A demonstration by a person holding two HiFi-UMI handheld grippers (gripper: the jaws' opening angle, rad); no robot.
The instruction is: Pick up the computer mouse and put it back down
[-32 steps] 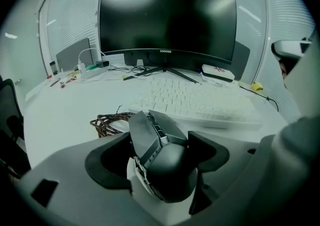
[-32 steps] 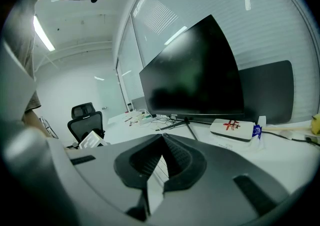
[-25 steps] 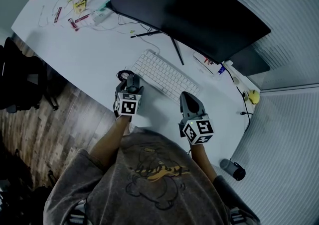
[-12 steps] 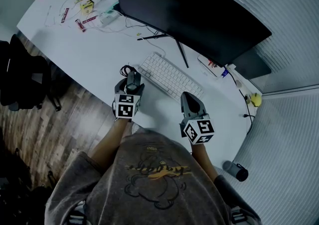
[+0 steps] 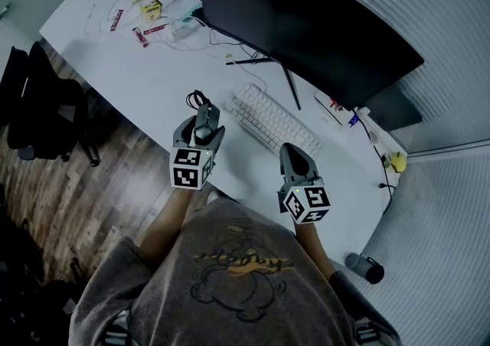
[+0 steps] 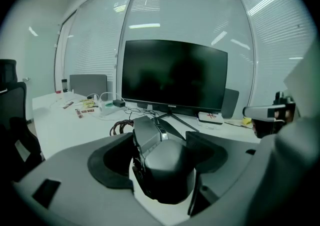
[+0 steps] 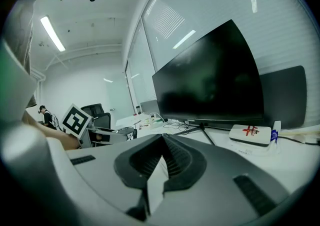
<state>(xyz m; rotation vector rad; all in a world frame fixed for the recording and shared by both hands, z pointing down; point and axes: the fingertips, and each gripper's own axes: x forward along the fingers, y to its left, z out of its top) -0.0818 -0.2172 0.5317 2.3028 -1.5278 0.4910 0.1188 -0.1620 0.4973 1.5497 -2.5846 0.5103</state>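
A dark computer mouse (image 6: 161, 166) sits between the pads of my left gripper (image 6: 160, 139), held clear above the white desk (image 6: 65, 130). Those jaws have just been closing, and they press the mouse's sides. From the head view the mouse (image 5: 204, 125) shows inside the left gripper (image 5: 205, 118), in front of the keyboard's left end. Its coiled cable (image 5: 196, 99) lies on the desk just beyond. My right gripper (image 5: 293, 156) hovers near the desk's front edge, right of the left one. Its jaws (image 7: 162, 139) are shut with nothing in them.
A white keyboard (image 5: 272, 121) lies before a big dark monitor (image 5: 306, 23). Cables and small packets (image 5: 149, 14) litter the far left of the desk. A white box (image 5: 334, 103) and a yellow thing (image 5: 396, 161) sit at the right. An office chair (image 5: 38, 107) stands left.
My left gripper has risen off the desk with the mouse in it, coming closer to the head camera. The right gripper has shifted only slightly.
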